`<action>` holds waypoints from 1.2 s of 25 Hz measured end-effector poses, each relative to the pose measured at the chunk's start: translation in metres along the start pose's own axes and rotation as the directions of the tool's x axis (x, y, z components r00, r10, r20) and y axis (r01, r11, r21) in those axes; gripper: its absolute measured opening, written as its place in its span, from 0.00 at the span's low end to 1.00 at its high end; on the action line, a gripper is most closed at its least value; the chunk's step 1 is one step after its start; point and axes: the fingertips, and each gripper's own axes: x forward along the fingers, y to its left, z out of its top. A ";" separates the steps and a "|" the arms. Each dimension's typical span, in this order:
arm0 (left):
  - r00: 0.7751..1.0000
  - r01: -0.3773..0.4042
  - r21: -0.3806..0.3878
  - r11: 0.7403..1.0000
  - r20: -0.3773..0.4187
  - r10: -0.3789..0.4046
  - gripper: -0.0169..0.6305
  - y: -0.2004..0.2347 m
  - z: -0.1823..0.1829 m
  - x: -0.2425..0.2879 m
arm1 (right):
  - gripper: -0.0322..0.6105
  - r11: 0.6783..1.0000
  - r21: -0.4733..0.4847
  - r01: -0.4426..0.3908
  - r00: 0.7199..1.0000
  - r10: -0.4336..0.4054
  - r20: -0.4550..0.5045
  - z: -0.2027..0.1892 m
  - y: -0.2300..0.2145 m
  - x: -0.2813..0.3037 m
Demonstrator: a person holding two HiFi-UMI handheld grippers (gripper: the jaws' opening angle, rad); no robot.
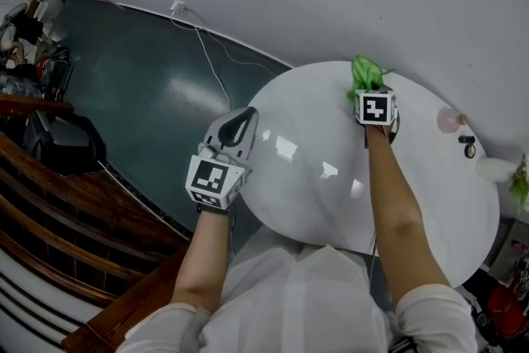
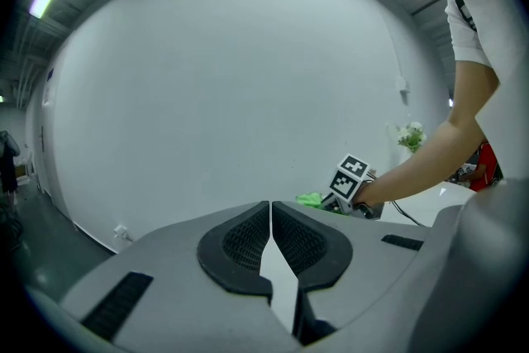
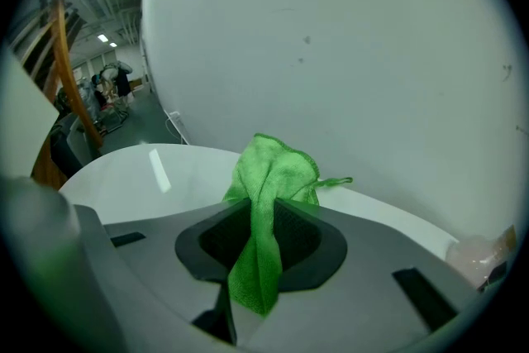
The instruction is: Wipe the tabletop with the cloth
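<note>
A green cloth (image 1: 364, 75) is pinched between the jaws of my right gripper (image 1: 369, 92) at the far edge of the round white tabletop (image 1: 314, 178). In the right gripper view the cloth (image 3: 269, 202) bunches up ahead of the jaws and a strip hangs back between them; the right gripper (image 3: 263, 221) is shut on it. My left gripper (image 1: 238, 124) hovers at the table's left edge, jaws shut with nothing in them. From the left gripper view (image 2: 270, 221) I see the cloth (image 2: 312, 199) far off beside the right gripper's marker cube (image 2: 350, 176).
A pink round object (image 1: 449, 120), a small dark item (image 1: 469, 146) and a white object (image 1: 496, 169) sit at the table's far right. A white wall stands just behind the table. A dark floor with a cable (image 1: 211, 62) lies left, wooden rails (image 1: 50, 202) beyond.
</note>
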 end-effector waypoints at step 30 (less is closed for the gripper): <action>0.996 0.088 0.028 0.996 -0.002 -0.088 0.06 -0.009 0.000 -0.005 | 0.17 0.748 -0.569 -0.343 0.891 0.451 0.056 -0.026 0.238 -0.053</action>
